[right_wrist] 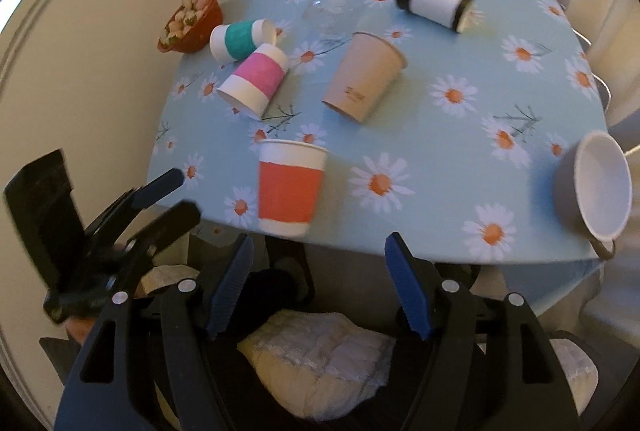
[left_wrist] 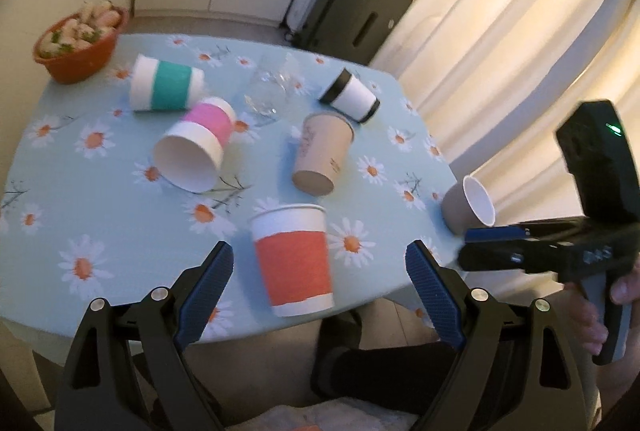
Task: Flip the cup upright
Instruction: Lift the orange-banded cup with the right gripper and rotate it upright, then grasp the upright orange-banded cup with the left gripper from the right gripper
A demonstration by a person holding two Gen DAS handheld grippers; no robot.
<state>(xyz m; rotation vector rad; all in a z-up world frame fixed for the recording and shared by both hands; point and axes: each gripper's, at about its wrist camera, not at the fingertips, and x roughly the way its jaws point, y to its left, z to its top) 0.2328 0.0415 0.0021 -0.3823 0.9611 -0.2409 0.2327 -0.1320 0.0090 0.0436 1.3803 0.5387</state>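
Observation:
An orange-banded paper cup (left_wrist: 294, 259) stands upright near the table's front edge; it also shows in the right wrist view (right_wrist: 289, 187). Several cups lie on their sides: pink (left_wrist: 198, 145), teal (left_wrist: 166, 84), tan (left_wrist: 323, 154), black-and-white (left_wrist: 352, 95), and a grey one (left_wrist: 468, 205) at the right edge, also seen in the right wrist view (right_wrist: 592, 187). My left gripper (left_wrist: 320, 267) is open, its fingers either side of the orange cup, not touching. My right gripper (right_wrist: 320, 263) is open and empty below the table's front edge; the left wrist view shows it (left_wrist: 496, 243) next to the grey cup.
A clear plastic cup (left_wrist: 270, 91) lies on its side at the back. An orange bowl of food (left_wrist: 80, 43) stands at the far left corner. The flowered table cloth (left_wrist: 120, 223) covers the table. Suitcases (left_wrist: 352, 11) and a curtain (left_wrist: 500, 31) stand behind.

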